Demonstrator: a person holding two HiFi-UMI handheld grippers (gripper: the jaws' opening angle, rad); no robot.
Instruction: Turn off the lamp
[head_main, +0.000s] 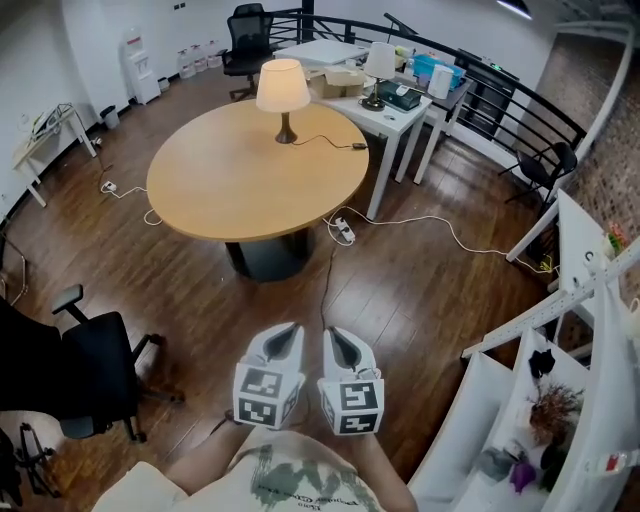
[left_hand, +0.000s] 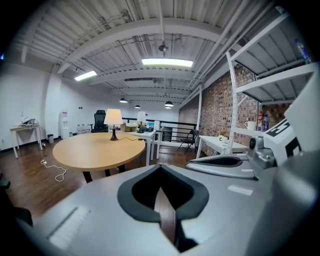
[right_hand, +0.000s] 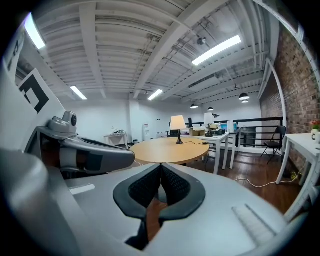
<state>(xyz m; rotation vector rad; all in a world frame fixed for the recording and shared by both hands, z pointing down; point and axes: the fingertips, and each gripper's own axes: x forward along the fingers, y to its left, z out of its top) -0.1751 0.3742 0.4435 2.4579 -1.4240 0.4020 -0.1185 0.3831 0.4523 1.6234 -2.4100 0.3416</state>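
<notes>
Lit lamp (head_main: 282, 88) on round table (head_main: 220, 180)

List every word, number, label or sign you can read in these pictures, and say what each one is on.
No text can be read in any view.
Marker cube on the left gripper: black-and-white square pattern, no letters.
Marker cube on the right gripper: the same.
Cardboard box and containers on the white desk: any print is too small to read.

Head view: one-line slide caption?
Lit lamp on round table far ahead; left tongs and right tongs shut, empty, side by side.
</notes>
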